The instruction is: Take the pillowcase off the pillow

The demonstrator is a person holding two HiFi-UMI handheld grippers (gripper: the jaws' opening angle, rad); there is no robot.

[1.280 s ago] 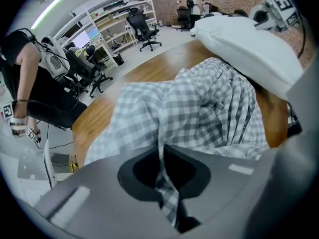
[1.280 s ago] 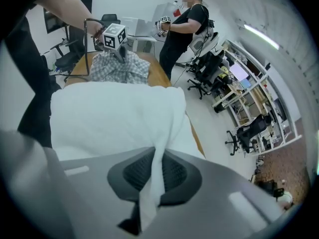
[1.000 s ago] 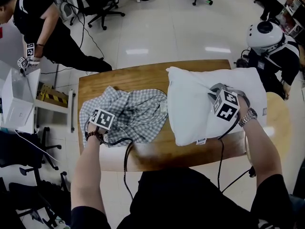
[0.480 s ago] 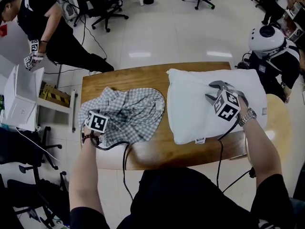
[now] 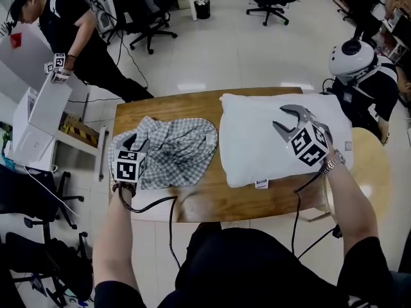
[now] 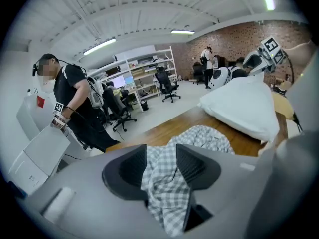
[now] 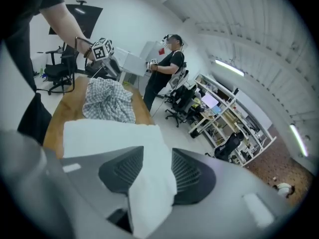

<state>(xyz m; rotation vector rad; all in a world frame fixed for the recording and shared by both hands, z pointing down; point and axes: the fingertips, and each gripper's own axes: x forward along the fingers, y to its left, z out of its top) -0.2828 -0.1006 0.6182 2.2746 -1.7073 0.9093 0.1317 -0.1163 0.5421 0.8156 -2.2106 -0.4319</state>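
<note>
White pillow [image 5: 253, 143] lies bare on the right half of the worktop [image 5: 212, 201], long axis across the head view. Checked pillowcase [image 5: 176, 149] lies crumpled just beside it, at left. Left gripper [image 6: 160, 156] and right gripper [image 5: 286, 122] slant forward and downward. Their jaws have just been opening, and pillowcase and pillow show through the gaps, unpinched.

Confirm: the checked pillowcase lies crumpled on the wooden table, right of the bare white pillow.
Wrong side. The head view shows the checked pillowcase crumpled on the wooden table, left of the bare white pillow.
</note>
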